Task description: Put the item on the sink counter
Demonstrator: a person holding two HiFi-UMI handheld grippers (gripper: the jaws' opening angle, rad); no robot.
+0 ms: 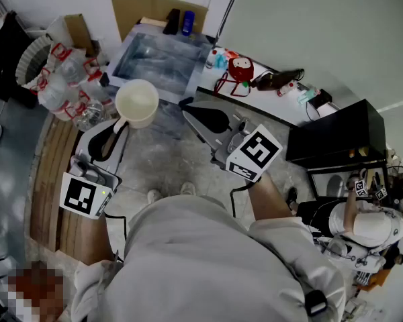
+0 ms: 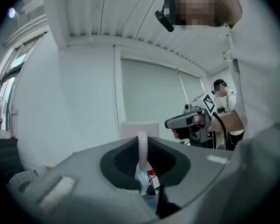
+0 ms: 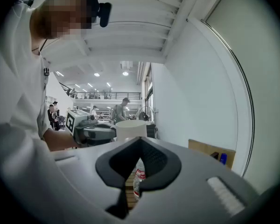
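**Mug in carry, not yet at the counter**

Left gripper (image 1: pixel 121 125) is clamped on the handle (image 2: pixel 142 149) of a mug (image 1: pixel 137 102). The pads pinch the loop from both sides. The mug hangs upright past the jaw tips, mouth up, resting on nothing.

Right gripper (image 1: pixel 188 107) has its jaws together with nothing between them. In the right gripper view only a distant plastic bottle shows through the gap under the pads. This gripper looks idle, held at about 1 o'clock from the person's chest, with the mug at 11.

The mug is in the air by the near left corner of the sink (image 1: pixel 136 62), which lies at 12 o'clock. The counter (image 1: pixel 269 104) is a white strip running from the sink toward 2 o'clock. It carries red odds and ends (image 1: pixel 238 69) and a dark bottle (image 1: pixel 275 80). A heap of plastic bottles (image 1: pixel 70 79) at 10 o'clock plays no part.

Step, as I read it: transport. The pick-up is done and the put-down is not.

The next move calls for:
- swinging the mug round toward 1 o'clock, over a bare stretch of counter clear of the clutter
- lowering it until the base sits flat
- only then easing the jaws apart and backing off along the handle

The mug is cream-white, plain and straight-sided, with a slim loop handle, and from above it looks empty. It is probably ceramic — rigid, but gripped by the handle alone, so a quick swing could make it pivot.
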